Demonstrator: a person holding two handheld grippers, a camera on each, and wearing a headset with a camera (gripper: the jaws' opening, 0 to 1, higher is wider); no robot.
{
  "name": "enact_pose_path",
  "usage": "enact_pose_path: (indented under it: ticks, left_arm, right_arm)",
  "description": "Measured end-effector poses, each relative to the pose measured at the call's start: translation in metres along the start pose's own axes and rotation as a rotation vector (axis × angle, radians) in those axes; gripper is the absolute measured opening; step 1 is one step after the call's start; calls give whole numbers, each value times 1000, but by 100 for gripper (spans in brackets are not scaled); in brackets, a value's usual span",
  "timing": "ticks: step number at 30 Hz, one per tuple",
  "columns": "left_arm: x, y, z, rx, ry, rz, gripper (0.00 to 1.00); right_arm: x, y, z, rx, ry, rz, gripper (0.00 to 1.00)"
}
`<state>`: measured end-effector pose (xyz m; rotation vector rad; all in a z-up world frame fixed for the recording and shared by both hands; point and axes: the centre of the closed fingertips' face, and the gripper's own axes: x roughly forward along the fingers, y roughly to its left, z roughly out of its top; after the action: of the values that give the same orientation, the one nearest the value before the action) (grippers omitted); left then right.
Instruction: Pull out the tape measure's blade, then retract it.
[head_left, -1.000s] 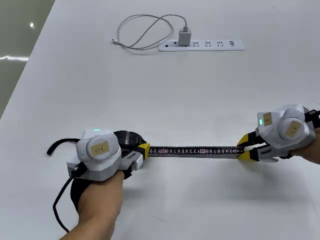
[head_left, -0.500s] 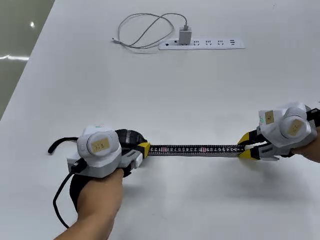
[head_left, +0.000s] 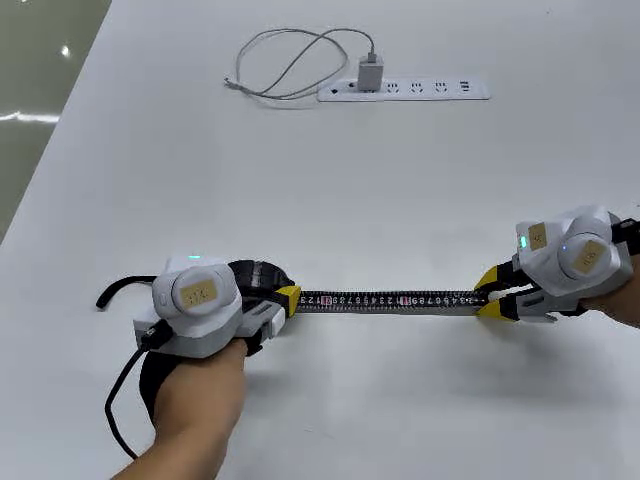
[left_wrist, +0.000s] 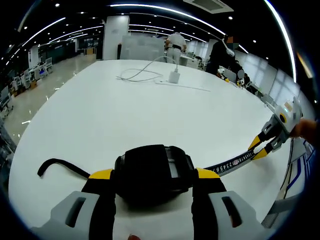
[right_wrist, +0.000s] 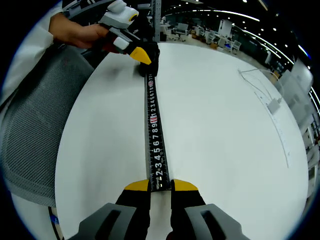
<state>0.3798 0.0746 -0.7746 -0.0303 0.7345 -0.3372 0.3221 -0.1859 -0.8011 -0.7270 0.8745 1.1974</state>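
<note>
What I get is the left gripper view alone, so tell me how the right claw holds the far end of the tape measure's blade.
Observer: In the right gripper view, the yellow-tipped right claw is shut on the very end of the black numbered metal blade. The lowest numbers sit at its tips.
Operator: Now report the blade's line back to the case.
Observer: The head view shows it straight, with no kink, all the way to the round black tape measure case held in the left claw.
Operator: Say what stands on the right claw's side.
Observer: A grey mesh chair back stands beside the edge of the white table.
</note>
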Motion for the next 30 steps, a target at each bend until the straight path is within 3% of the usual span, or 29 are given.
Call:
enact_pose_path:
  ticks: [7,30]
  left_arm:
    - [0,1,0,-16,2,-6,57]
    - [-2,1,0,-39,-6,-24,57]
  right_arm:
    - [4,0,18,-4,-29,9,11]
    - [17,0,48,14,-83,28,11]
